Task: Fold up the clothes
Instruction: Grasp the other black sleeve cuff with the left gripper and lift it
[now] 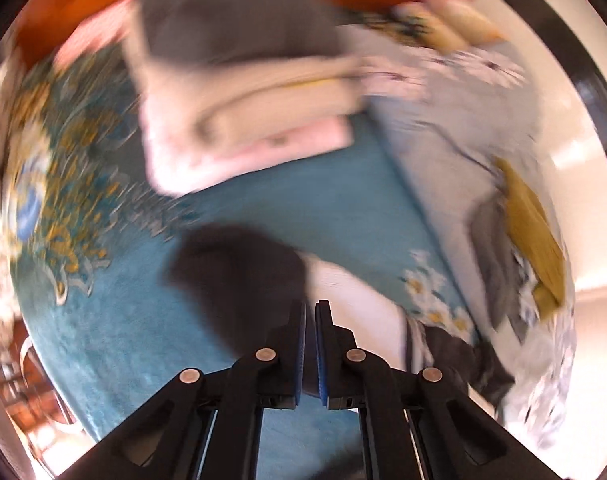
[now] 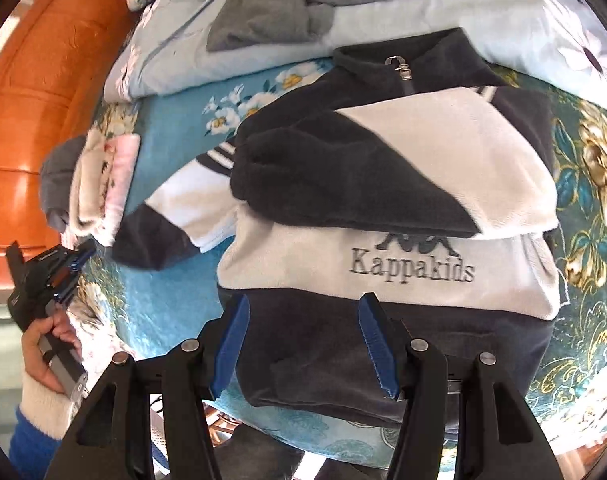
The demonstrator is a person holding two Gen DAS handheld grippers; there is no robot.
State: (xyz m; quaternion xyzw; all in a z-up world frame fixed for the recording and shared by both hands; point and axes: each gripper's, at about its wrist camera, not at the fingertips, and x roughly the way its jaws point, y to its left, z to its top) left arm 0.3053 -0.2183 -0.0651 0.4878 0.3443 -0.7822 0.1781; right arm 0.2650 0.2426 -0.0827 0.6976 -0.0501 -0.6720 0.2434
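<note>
navy-and-cream fleece zip sweatshirt (image 2: 387, 184) with "kappakids" stitched on the chest lies on the teal floral bedspread (image 2: 171, 140), one sleeve folded across the front, the other sleeve (image 1: 239, 276) spread out to the side. my right gripper (image 2: 303, 340) hovers over the dark hem with its jaws apart and nothing between them. my left gripper (image 1: 310, 320) has its blue pads together with no cloth in them, near a folded stack of grey, beige and pink clothes (image 1: 239, 88).
</note>
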